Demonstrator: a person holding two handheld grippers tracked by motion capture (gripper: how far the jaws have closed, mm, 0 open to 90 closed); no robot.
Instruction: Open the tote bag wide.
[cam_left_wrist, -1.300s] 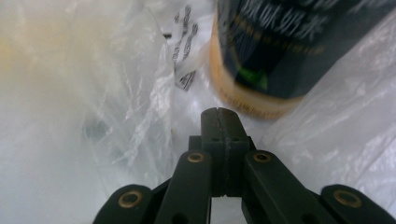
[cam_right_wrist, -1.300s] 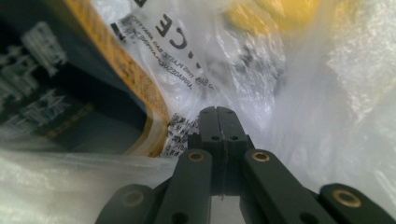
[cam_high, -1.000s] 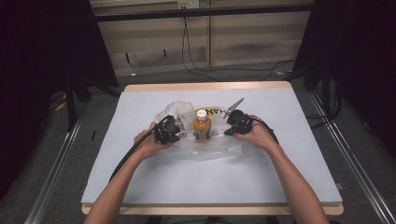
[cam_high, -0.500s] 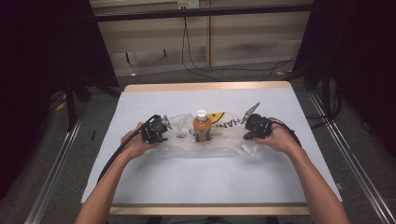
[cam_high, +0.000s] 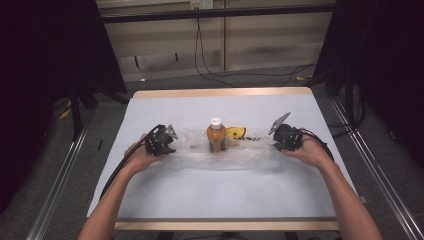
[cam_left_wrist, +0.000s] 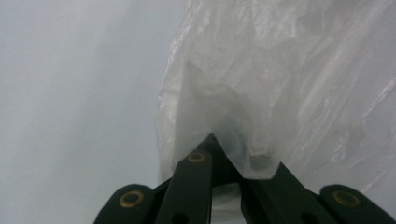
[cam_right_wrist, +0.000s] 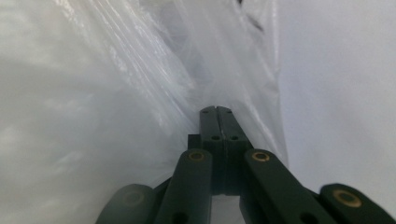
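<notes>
A clear plastic bag (cam_high: 235, 152) lies stretched flat across the middle of the white table (cam_high: 225, 195). An orange bottle with a white cap (cam_high: 216, 136) stands upright at the bag's far side, with a yellow packet (cam_high: 235, 133) beside it. My left gripper (cam_high: 170, 145) is shut on the bag's left end (cam_left_wrist: 219, 116). My right gripper (cam_high: 274, 144) is shut on the bag's right end (cam_right_wrist: 154, 84). Both jaw pairs are pressed together with plastic film between them.
The table's wooden edge (cam_high: 225, 224) runs along the front. Cables (cam_high: 210, 65) lie on the floor beyond the table. Metal rails (cam_high: 55, 195) flank both sides. A black cable (cam_high: 117, 170) trails from the left gripper along the forearm.
Both grippers have moved apart, left going left and right going right, pulling the bag from a bunched heap into a flat stretched strip. The bottle stays standing.
</notes>
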